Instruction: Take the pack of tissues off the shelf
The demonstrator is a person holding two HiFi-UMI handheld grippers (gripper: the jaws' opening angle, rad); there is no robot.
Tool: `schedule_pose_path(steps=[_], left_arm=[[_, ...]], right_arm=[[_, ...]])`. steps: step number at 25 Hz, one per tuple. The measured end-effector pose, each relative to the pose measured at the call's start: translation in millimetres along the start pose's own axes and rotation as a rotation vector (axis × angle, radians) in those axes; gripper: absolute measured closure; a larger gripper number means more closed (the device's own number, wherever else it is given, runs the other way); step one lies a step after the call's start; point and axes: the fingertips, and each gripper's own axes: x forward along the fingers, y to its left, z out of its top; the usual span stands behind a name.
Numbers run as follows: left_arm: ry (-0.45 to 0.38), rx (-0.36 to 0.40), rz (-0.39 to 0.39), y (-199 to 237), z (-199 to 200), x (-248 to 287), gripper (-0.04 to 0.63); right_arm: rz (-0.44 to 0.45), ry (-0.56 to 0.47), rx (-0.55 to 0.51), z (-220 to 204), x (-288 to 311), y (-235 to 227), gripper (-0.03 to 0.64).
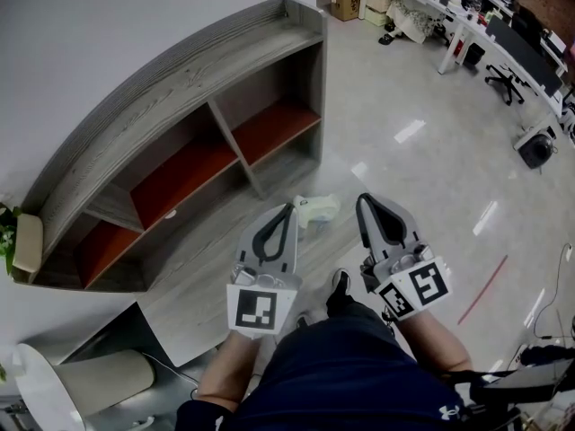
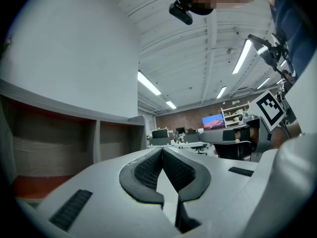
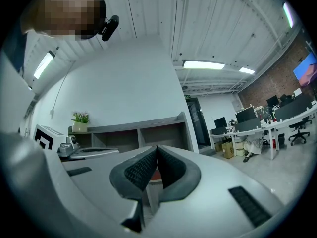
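Item: pack of tissues [image 1: 317, 210]. Pale, soft-looking packet lying on the glossy floor [image 1: 422, 178], just in front of the shelf's right end and just beyond the two gripper tips. Its long axis runs roughly across the head view, parallel to the shelf front. Any print on it is too small to read.

Shelf [image 1: 180, 88]: long grey wood-grain unit against the white wall, with open compartments that have orange-red bases. A cream pot [image 1: 27, 241] holding a green plant stands on its top at the left end.

Left gripper [image 1: 289, 208]: fingers pressed together at the tips, nothing between them. Right gripper [image 1: 362, 199]: fingers likewise pressed together, holding nothing. Both point toward the shelf, side by side and apart from the packet.

Markings: black-and-white square markers on each gripper's cube, and a small white emblem on the person's dark clothing [image 1: 359, 375].

Background: cardboard box [image 1: 344, 0] on the floor by the desks, contents not visible.
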Motion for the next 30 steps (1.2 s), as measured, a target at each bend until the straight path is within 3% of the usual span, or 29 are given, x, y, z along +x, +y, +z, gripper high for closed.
schedule_pose_path(steps=[30], left_arm=[[0.035,0.026,-0.02,1,-27,30,0.578]], right_arm=[[-0.004,0.037,0.03,-18,16,-25,0.604]])
